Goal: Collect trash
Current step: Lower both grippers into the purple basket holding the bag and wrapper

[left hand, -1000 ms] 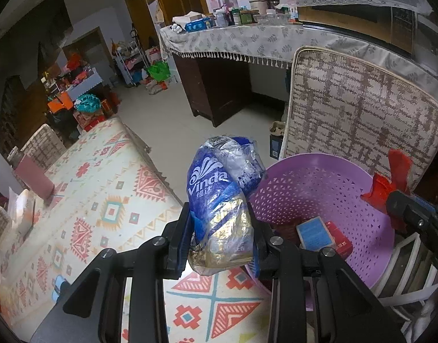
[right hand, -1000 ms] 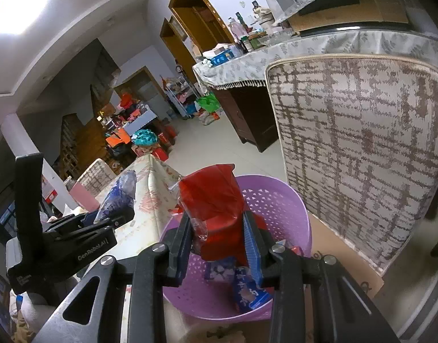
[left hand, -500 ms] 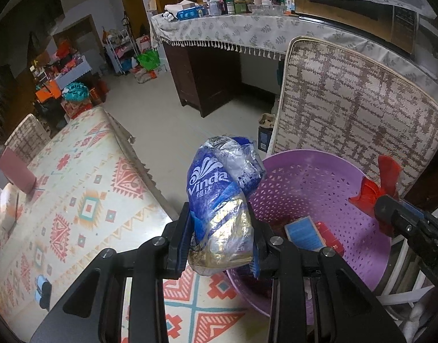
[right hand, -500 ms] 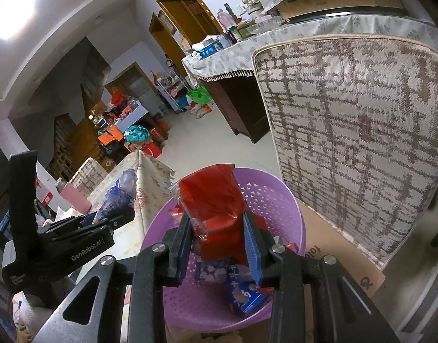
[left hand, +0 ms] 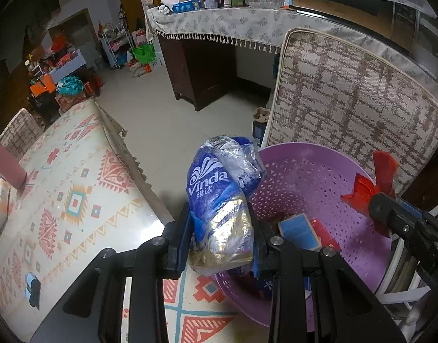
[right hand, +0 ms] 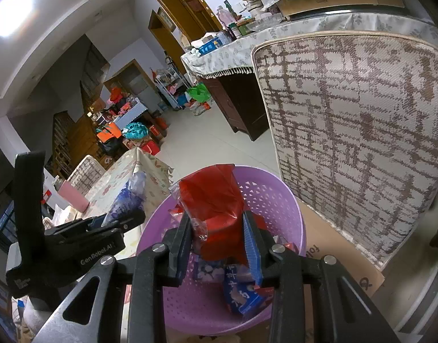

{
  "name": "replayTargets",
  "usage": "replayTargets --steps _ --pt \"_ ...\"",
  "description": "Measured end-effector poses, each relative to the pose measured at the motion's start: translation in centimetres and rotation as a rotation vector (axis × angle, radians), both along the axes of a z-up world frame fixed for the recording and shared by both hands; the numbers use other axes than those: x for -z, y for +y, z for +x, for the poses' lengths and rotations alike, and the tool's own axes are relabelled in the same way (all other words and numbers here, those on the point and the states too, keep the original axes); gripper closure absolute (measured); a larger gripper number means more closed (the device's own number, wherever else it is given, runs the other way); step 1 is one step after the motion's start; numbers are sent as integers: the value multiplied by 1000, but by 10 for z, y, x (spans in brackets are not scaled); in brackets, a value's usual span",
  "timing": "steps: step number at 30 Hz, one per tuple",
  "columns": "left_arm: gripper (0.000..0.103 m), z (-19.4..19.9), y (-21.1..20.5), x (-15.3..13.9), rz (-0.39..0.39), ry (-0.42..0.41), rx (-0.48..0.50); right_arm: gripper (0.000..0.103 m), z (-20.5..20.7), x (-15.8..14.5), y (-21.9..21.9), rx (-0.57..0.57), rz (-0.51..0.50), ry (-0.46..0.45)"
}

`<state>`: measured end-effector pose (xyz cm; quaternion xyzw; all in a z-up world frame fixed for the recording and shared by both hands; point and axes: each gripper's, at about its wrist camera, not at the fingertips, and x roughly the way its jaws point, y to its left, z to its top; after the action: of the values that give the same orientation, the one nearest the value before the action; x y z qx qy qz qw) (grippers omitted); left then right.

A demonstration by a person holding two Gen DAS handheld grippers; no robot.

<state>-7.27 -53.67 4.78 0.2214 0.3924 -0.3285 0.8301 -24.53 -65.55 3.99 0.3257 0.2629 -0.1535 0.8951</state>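
Observation:
My left gripper [left hand: 220, 228] is shut on a crumpled blue Vinda tissue wrapper [left hand: 219, 205], held at the left rim of the purple perforated basket [left hand: 319, 177]. My right gripper [right hand: 216, 230] is shut on a red plastic wrapper [right hand: 211, 200], held over the basket [right hand: 270, 197]. The red wrapper and right gripper also show at the basket's right side in the left wrist view [left hand: 370, 188]. The left gripper with its blue wrapper shows in the right wrist view [right hand: 127, 200]. Blue and red packets [left hand: 299, 228] lie inside the basket.
The basket sits on a chair with a woven beige backrest [left hand: 347, 100]. A table with a patterned cloth [left hand: 61, 194] lies to the left, holding a pink box [left hand: 7, 165]. A dark desk with a fringed cloth [left hand: 219, 28] stands beyond on the tiled floor.
Both grippers have moved slightly nearer the basket and still hold their wrappers. The basket looks a bit larger in both views.

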Motion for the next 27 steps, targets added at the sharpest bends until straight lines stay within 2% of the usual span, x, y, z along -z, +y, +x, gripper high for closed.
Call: replayTargets --steps 12,27 --pt "71 4 -1 14 -3 44 13 65 9 8 -2 1 4 30" --pt "71 9 6 12 -35 62 8 65 15 14 -4 6 13 44"
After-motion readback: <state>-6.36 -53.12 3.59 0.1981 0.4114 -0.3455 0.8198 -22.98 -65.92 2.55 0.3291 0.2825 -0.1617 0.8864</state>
